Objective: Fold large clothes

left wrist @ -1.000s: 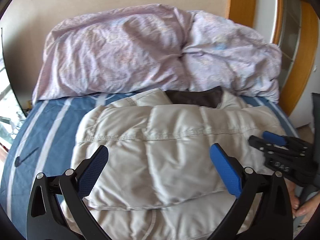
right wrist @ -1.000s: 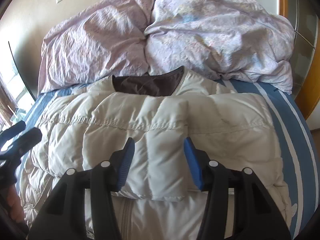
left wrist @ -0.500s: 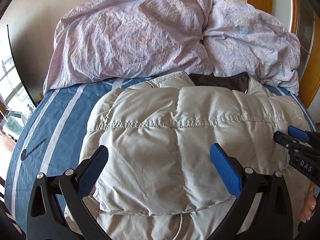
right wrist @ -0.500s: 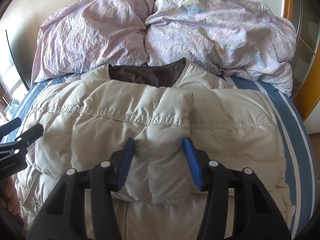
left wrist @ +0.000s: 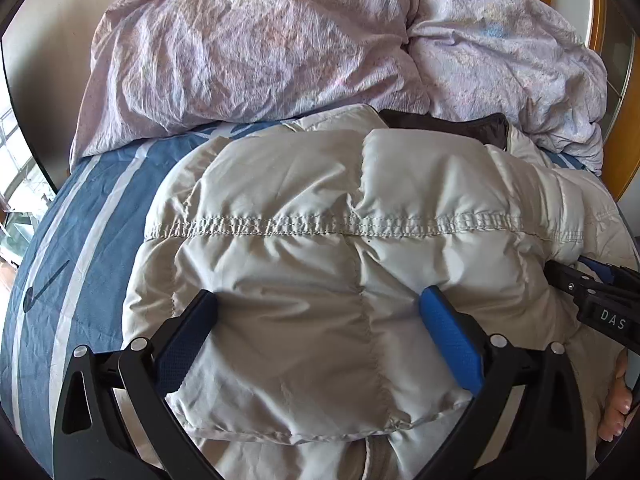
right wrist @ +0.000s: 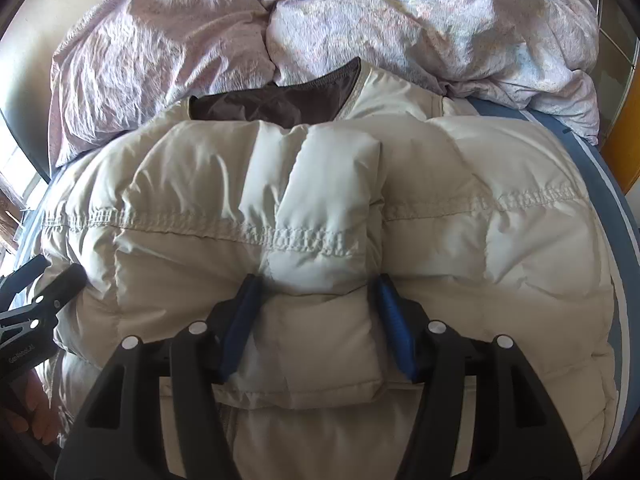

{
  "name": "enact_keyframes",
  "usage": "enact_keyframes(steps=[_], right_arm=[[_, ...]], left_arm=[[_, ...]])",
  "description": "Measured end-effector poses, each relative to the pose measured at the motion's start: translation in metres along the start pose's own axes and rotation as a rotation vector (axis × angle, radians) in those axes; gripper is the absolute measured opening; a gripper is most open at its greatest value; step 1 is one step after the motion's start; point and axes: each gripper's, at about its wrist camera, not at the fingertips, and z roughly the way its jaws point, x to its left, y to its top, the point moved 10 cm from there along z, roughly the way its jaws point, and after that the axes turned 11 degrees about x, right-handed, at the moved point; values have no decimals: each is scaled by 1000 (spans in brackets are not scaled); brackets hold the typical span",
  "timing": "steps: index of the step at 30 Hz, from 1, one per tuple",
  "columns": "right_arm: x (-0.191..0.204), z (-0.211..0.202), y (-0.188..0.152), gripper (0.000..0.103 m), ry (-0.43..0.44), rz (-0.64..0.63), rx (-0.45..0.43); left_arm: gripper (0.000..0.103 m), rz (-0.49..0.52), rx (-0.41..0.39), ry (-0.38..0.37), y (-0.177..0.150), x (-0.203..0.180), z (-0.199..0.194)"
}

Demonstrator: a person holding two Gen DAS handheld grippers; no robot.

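While both grippers sit over the near hem of the folded flap, the left gripper [left wrist: 318, 330] is spread wide w/ fabric bulging up between its two blue pads; the pads press into the puffy top but I can't tell that they pinch anything. Right gripper [right wrist: 316, 320] is narrower, jaws partly closed on either side of a raised quilted panel of the down jacket [right wrist: 320, 208]; looks like a loose squeeze on that ridge, though whether it truly grips is not clear.

Jacket lies directly ahead of both grippers, spread over most of the bed [left wrist: 80, 240]. Its long axis runs from the near edge of the bed toward the head end, where the brown collar lining [right wrist: 276, 108] touches the crumpled lilac duvet [left wrist: 280, 40]. A stitched seam [left wrist: 320, 226] crosses the folded layer side to side, square to both grippers' line of approach.

Left gripper is nearer the jacket's left side, where blue striped sheet shows beside it; right gripper sits about mid-width, w/ more jacket out toward the bed's right edge. Each appears at the margin of the other's view, so they're close, side by side.

Judgement: the fold is mostly laid, and the next move prob. pushes or presses forward along the jacket's long axis toward the collar.
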Motion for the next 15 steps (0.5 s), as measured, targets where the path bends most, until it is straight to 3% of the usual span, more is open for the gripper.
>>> enact_keyframes(steps=[9, 15], right_arm=[[-1, 6, 0, 60, -18, 11, 21], [-7, -6, -3, 67, 25, 51, 28]], left_arm=[[102, -6, 20, 6, -2, 1, 7], [102, -13, 17, 7, -7, 5, -4]])
